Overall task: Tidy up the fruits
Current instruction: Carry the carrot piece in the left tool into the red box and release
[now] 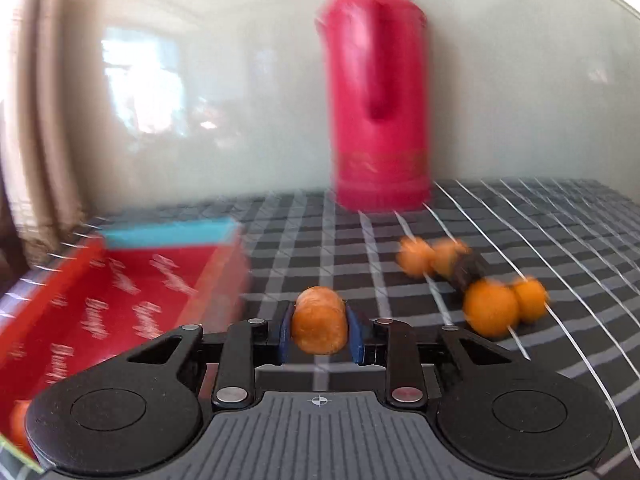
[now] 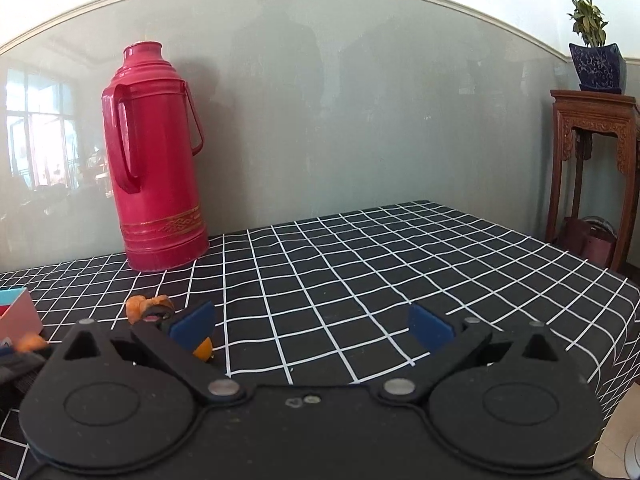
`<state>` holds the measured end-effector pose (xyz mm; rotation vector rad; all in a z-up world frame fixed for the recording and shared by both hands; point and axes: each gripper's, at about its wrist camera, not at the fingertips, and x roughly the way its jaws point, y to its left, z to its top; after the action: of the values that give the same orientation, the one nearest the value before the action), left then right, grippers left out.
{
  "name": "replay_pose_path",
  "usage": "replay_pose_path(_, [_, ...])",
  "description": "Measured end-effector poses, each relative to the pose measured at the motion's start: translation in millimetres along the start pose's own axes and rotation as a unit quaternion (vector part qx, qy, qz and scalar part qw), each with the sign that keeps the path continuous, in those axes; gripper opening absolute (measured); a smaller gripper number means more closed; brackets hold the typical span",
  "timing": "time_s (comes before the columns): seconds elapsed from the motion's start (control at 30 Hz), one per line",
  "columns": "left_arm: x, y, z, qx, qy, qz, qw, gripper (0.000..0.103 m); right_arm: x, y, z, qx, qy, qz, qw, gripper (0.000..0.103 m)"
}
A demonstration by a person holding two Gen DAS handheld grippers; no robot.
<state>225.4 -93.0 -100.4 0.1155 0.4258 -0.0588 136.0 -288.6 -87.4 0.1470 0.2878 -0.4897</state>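
My left gripper (image 1: pixel 319 326) has its blue-padded fingers (image 1: pixel 285 330) pinching a small orange fruit (image 1: pixel 319 320), lifted clear of the black white-checked table (image 1: pixel 520 364). The left view is smeared with motion blur, so my first worry is speed: the fruit looks soft and is held only across its middle, and a fast swing could let it slide out between the pads, or I could squeeze too hard and bruise it.

The open red cardboard box (image 1: pixel 80 280) lies to the left, with what may be another orange fruit at its near corner. I judge that box is the destination; releasing early would drop the fruit on the rim or the cloth, where it could roll.

Four more orange fruits (image 1: pixel 490 310) lie around a dark object I cannot identify, and the tall red thermos flask (image 1: pixel 378 92) stands behind them; a wide sweep could clip either.

My right gripper (image 2: pixel 312 326) has its fingers spread wide, holding nothing, near those fruits.
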Motion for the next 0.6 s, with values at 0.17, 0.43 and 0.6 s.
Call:
replay_pose_path(0.17, [-0.7, 45.8, 11.3, -0.064, -0.006, 0.091, 0.9937, 0.029, -0.4, 5.3, -2.1, -0.002, 0.004, 0.007, 1.000, 0.097])
replay_pose_path(0.43, [16.9, 101.1, 3.4, -0.139, 0.069, 0.143, 0.9775, 0.029, 3.0, 21.9, -6.9, -0.025, 0.016, 0.029, 0.999, 0.097])
replay_pose_path(0.6, [3.0, 108.3, 2.6, -0.150, 0.061, 0.145, 0.9762, 0.088, 8.2, 33.4, -8.1, -0.033, 0.026, 0.060, 0.997, 0.097])
